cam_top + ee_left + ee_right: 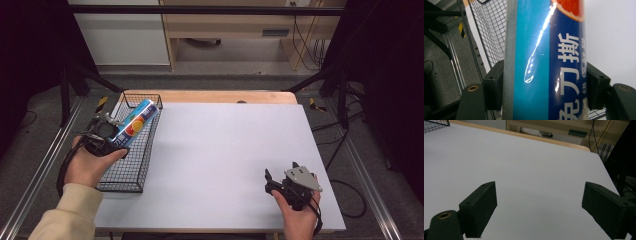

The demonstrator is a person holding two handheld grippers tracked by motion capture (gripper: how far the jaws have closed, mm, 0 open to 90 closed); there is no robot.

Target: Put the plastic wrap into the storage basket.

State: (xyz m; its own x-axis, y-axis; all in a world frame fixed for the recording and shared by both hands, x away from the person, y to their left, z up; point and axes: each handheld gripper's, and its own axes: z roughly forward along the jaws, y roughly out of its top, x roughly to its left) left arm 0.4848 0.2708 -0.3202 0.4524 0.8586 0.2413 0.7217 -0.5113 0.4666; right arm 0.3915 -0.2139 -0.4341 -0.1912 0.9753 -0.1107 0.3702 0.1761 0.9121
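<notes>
High view showed the left gripper [111,137] clamped on a blue roll box [134,124] printed with an orange slice, holding it tilted over the black wire basket [131,174] at the left edge of the white table [225,150], the box's far end pointing toward the basket's back rim. Left gripper view had both black jaws pressed against the sides of the box [544,62], basket mesh behind it. At the table's near right corner the right gripper [286,184] sat in the person's hand with its jaws spread wide and nothing between them, above bare tabletop [536,170].
</notes>
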